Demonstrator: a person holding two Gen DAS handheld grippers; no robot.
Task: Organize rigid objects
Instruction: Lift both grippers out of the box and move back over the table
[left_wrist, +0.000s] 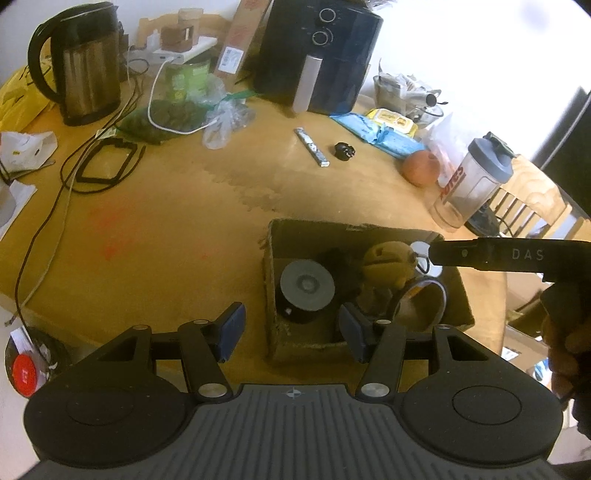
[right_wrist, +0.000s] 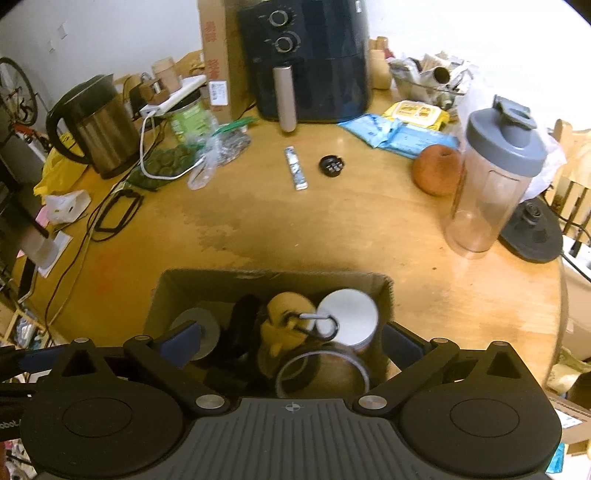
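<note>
Cluttered with kitchen gear, the wooden table (right_wrist: 332, 229) is carrying a cardboard box (right_wrist: 384, 291) at its near edge, and the sorting of rigid objects appears to be well under way. Sitting inside the box are a dark cylinder with a grey top (left_wrist: 307, 286), a black item too shadowed to identify, a yellow toy (right_wrist: 286, 308) with a carabiner clip (right_wrist: 325, 325), a white round lid or tin (right_wrist: 349, 317) and a roll of clear tape (right_wrist: 321, 369), all packed closely together. The right tongs (right_wrist: 291, 341) are hovering directly over the box with jaws spread as wide as they go and nothing between the pads, suggesting an item is being left there. The left tongs (left_wrist: 291, 326) are waiting just beside the box's near-left corner, half open and gripping nothing, one pad outside the wall and one above the interior. Still lying loose in the middle of the table are a small silver stick-shaped packet (right_wrist: 295, 171) and a little black round piece (right_wrist: 331, 165), with an orange-brown fruit (right_wrist: 436, 170) and a clear shaker bottle (right_wrist: 495, 184) standing farther right; these look like the likeliest things remaining to be gathered. A kettle (right_wrist: 99, 125) and an air fryer (right_wrist: 306, 59) are standing along the back.
</note>
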